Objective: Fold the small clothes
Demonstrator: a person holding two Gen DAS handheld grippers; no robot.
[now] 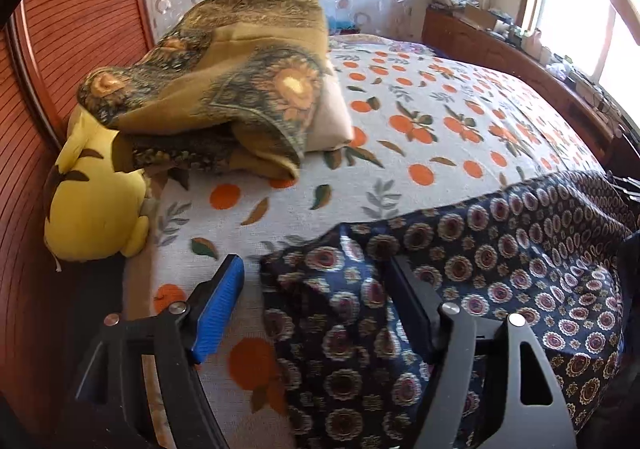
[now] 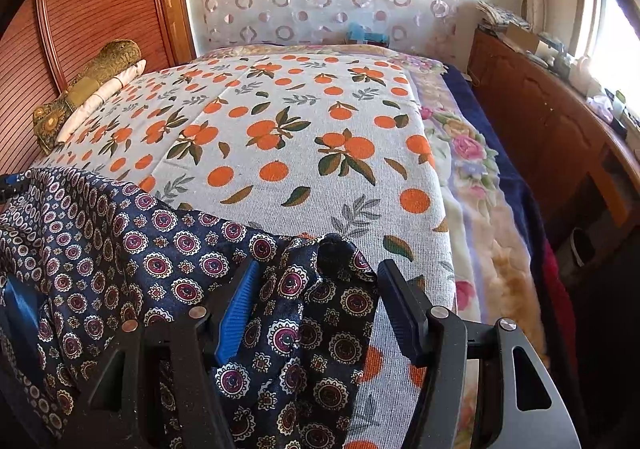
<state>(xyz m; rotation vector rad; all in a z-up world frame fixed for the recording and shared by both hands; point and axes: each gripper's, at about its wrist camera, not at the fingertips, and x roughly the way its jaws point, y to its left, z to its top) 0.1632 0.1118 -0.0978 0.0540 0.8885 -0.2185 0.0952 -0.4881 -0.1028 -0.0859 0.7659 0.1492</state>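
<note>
A navy garment with round medallion print [image 1: 480, 269] lies on the bed's near edge, on an orange-fruit bedspread [image 1: 420, 129]. My left gripper [image 1: 316, 269] is open, its fingers on either side of the garment's left corner, which rises between them. In the right wrist view the same garment [image 2: 120, 249] spreads to the left. My right gripper [image 2: 316, 273] is open with the garment's bunched right corner [image 2: 336, 249] between its fingers. The far left edge of that view shows a bit of the left gripper [image 2: 6, 185].
A yellow plush toy [image 1: 92, 205] and an olive floral blanket over a pillow [image 1: 224, 89] lie by the wooden headboard [image 1: 80, 29]. A wooden cabinet [image 2: 540, 121] with clutter stands along the right side under a window. A floral quilt [image 2: 472, 177] hangs at the bed's right edge.
</note>
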